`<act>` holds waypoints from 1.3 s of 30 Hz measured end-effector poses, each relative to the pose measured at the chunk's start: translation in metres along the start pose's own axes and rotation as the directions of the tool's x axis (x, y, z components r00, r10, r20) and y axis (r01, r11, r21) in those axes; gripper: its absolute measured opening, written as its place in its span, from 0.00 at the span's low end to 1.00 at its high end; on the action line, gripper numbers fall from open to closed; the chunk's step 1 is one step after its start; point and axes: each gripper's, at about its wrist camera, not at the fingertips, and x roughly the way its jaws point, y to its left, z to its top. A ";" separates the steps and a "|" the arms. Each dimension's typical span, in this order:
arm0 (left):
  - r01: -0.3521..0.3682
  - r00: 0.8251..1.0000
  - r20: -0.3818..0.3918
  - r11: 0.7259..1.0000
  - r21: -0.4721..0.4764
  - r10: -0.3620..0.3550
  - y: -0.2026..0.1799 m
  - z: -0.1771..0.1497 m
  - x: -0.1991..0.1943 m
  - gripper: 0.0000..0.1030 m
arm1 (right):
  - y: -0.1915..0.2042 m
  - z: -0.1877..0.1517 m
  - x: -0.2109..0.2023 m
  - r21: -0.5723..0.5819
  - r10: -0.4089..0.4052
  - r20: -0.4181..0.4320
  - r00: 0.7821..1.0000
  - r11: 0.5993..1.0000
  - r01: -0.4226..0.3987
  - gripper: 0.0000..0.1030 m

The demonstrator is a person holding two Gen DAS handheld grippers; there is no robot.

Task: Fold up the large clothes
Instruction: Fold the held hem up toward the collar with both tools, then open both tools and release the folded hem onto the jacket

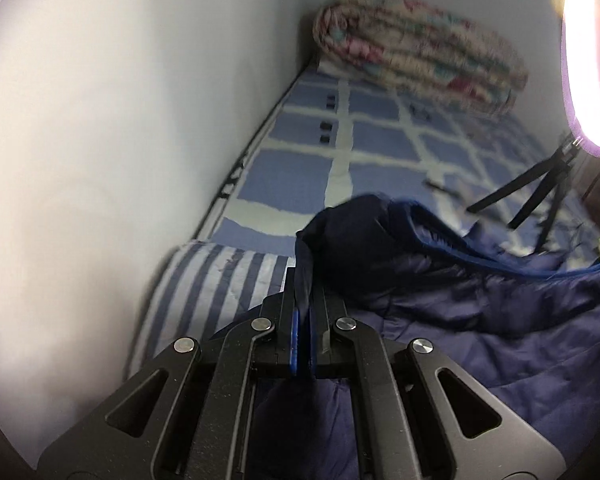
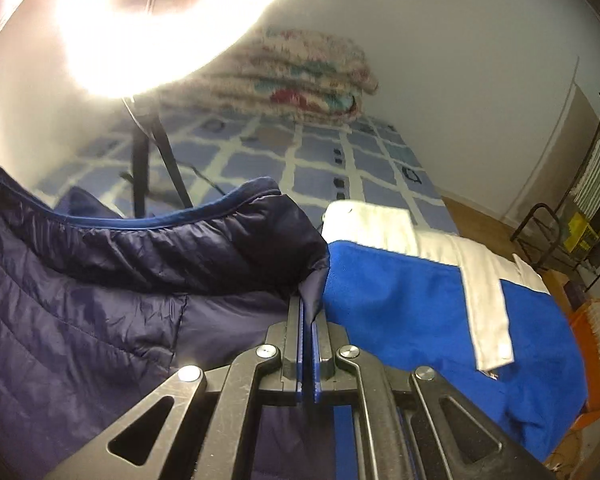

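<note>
A navy quilted puffer jacket [image 1: 480, 312] lies spread over the bed. My left gripper [image 1: 303, 276] is shut on a corner of that jacket, whose edge rises out of the pads and folds over ahead. In the right wrist view the same jacket [image 2: 100, 300] fills the left half. My right gripper [image 2: 309, 304] is shut on another corner of it, the fabric pinched between the blue pads. A thick hem of the jacket arches across the view between the two grips.
Blue-and-white checked bedsheet [image 1: 364, 136], with a rolled floral blanket [image 1: 420, 48] at its far end. A striped pillow [image 1: 216, 280] lies by the white wall. A bright ring light [image 2: 160, 24] on a black tripod [image 2: 144, 168] stands on the bed. A blue-and-white garment [image 2: 440, 300] lies on the right.
</note>
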 end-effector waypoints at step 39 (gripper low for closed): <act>0.033 0.998 -0.056 0.922 0.386 -0.012 -0.191 -0.131 -0.039 0.54 | -0.081 -0.208 -0.131 0.451 0.452 -0.062 0.890 0.808 -0.379 0.71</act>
